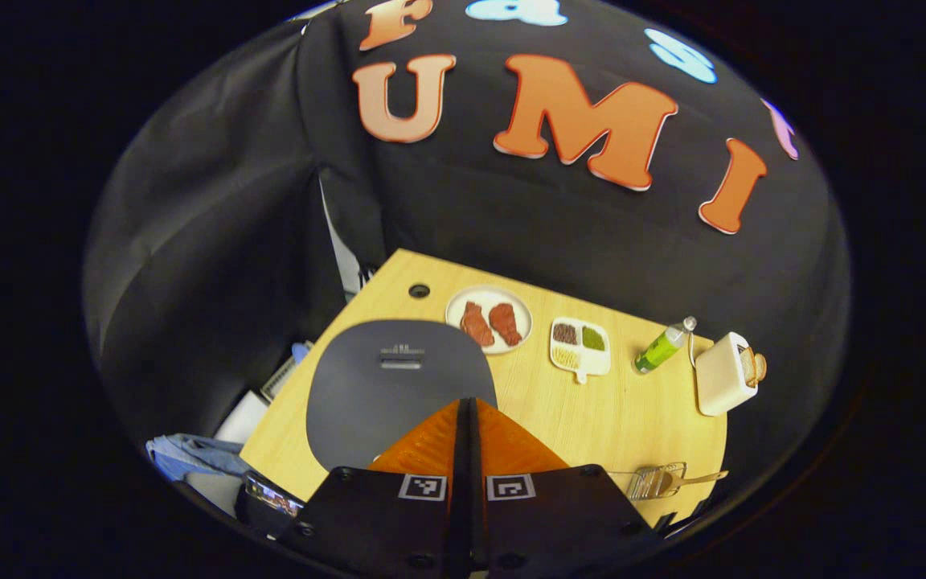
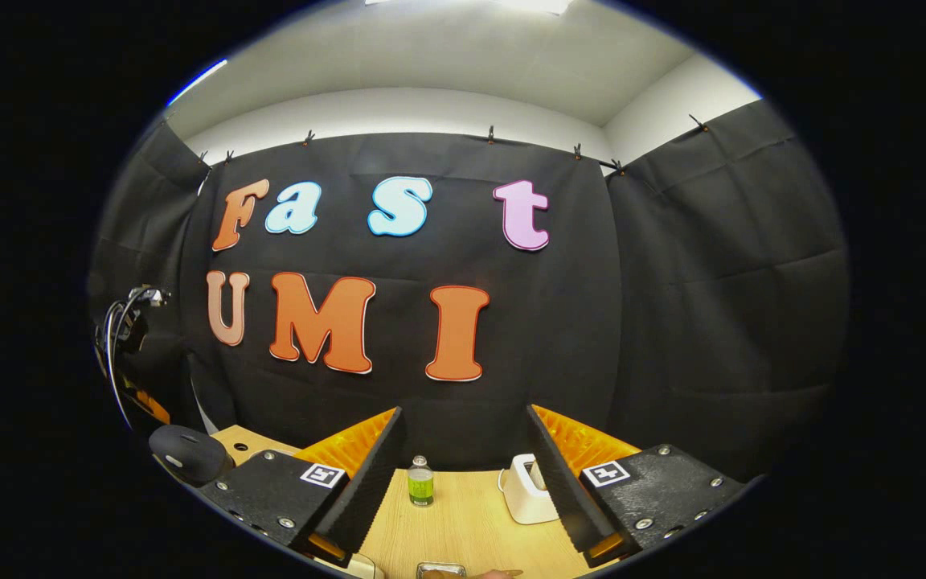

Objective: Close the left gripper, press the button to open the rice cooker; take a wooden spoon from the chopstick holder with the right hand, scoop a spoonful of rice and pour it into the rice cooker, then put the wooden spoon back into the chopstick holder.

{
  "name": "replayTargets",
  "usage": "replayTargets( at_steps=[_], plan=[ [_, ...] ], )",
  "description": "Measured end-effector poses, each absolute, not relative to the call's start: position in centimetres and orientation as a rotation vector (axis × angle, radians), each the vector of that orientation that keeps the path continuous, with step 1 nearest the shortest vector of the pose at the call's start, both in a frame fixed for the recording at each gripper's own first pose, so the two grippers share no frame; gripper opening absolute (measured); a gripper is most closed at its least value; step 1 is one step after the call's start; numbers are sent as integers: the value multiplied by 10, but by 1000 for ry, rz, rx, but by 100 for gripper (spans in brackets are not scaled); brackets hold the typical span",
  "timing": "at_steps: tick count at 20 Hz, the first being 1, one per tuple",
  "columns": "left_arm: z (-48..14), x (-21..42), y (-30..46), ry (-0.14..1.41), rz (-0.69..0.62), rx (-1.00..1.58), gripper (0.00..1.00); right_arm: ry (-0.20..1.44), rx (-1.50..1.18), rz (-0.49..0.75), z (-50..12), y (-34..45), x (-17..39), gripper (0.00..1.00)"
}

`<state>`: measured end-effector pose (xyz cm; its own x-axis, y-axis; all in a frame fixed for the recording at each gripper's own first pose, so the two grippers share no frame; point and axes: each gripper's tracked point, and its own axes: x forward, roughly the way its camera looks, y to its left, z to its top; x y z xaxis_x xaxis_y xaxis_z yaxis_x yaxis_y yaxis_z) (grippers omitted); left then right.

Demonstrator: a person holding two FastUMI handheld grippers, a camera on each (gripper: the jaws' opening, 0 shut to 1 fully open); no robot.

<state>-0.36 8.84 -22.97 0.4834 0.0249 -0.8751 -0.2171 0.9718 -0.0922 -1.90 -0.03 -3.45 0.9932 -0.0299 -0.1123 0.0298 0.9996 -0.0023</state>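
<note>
While my left hand-held gripper (image 1: 468,418) hangs pinched together above the cooker (image 1: 399,386), its dark grey lid down, my right one (image 2: 463,474) gapes wide.

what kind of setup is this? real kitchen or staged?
Likely a staged booth, not a real kitchen: black cloth wall clipped up around one wooden table, with a rice cooker, a toaster and a plate of what looks like meat laid out on it.

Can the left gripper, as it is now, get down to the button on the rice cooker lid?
Probably yes. The left gripper, fingers together, hangs above the rice cooker, and nothing lies between it and the button on the shut lid.
</note>
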Motion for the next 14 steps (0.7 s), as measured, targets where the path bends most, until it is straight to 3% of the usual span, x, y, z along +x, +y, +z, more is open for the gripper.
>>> replayTargets(
  at_steps=[4, 6, 14],
  plan=[
    [-278, -24, 99, 1225, 189, -320, 2, 146, 7, -43, -47, -1, -21, 92],
    [-294, -32, 107, 1275, 212, -344, 5, 167, 5, -46, -56, 1, -22, 92],
    [-324, -56, 128, 1350, 259, -355, 2, 219, 4, -26, -75, 14, -15, 92]
  ],
)
